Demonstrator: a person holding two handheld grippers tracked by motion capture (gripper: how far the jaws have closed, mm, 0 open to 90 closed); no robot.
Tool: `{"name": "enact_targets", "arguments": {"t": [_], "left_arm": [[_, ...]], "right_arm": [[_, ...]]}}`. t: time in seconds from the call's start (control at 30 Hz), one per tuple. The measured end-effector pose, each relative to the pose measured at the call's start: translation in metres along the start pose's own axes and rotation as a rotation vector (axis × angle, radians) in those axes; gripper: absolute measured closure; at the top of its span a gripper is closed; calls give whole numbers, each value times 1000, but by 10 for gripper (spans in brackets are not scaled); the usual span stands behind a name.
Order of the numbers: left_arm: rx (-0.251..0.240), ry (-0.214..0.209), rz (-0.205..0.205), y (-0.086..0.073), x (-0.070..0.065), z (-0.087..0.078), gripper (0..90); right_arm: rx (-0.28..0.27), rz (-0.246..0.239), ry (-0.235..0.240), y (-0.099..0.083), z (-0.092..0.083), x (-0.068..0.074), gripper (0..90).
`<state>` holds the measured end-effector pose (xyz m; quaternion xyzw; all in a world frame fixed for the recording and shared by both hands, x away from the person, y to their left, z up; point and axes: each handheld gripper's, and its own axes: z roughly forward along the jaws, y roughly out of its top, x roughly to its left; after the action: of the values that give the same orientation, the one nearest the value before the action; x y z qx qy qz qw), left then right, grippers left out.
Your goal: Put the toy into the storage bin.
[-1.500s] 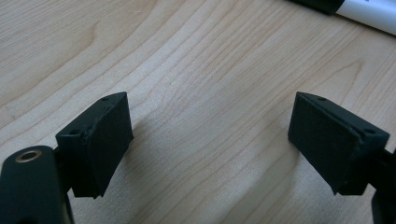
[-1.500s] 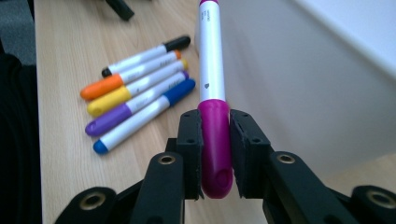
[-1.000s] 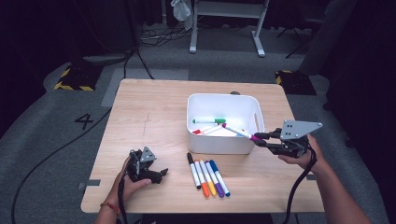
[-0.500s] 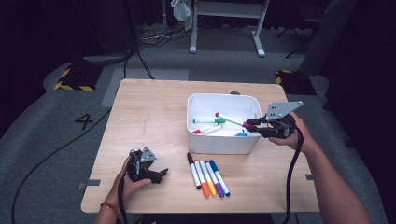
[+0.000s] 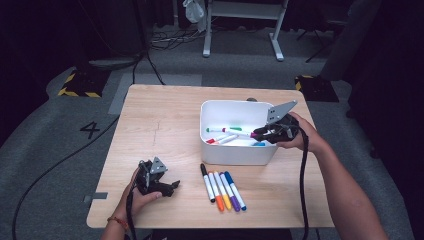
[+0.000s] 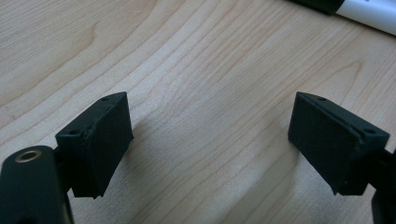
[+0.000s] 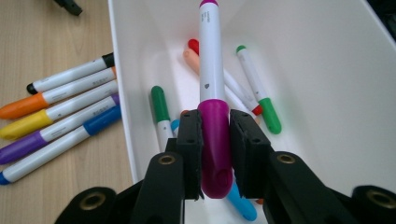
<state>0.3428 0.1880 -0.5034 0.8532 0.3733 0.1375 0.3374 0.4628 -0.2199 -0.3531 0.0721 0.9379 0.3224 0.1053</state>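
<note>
My right gripper (image 5: 264,133) hangs over the right side of the white bin (image 5: 235,155), shut on a white marker with a magenta cap (image 5: 241,133). The right gripper view shows the pads (image 7: 190,140) pressing the magenta cap (image 7: 215,140), the marker pointing along the bin above several loose markers (image 7: 259,91) on its floor. My left gripper (image 5: 169,188) rests on the wooden table (image 5: 160,120) at the front left. Its jaws stand wide apart (image 6: 210,135) over bare wood.
Several markers (image 5: 222,185) with black, orange, yellow, purple and blue caps lie side by side in front of the bin, just right of the left gripper. A cable trails from each gripper toward the front edge. Dark floor surrounds the table.
My right gripper has carried the magenta-capped marker leftward from beyond the bin's right rim to above the bin's inside. The left gripper has stayed where it was.
</note>
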Motion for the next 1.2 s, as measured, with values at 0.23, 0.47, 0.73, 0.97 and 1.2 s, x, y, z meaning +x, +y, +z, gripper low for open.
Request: {"name": "enact_targets", "arguments": {"t": [0.23, 0.47, 0.73, 0.97, 1.2], "left_arm": [[0, -2, -1, 0, 0, 0, 137], [1, -2, -1, 0, 0, 0, 137], [0, -1, -1, 0, 0, 0, 136], [0, -1, 0, 0, 0, 0, 136], [0, -2, -1, 0, 0, 0, 137]], "right_arm": [[66, -35, 55, 3, 9, 0, 749], [77, -44, 79, 3, 10, 3, 748], [71, -28, 77, 0, 10, 3, 707], [15, 21, 1, -4, 0, 2, 595], [-93, 89, -96, -10, -28, 9, 513]]}}
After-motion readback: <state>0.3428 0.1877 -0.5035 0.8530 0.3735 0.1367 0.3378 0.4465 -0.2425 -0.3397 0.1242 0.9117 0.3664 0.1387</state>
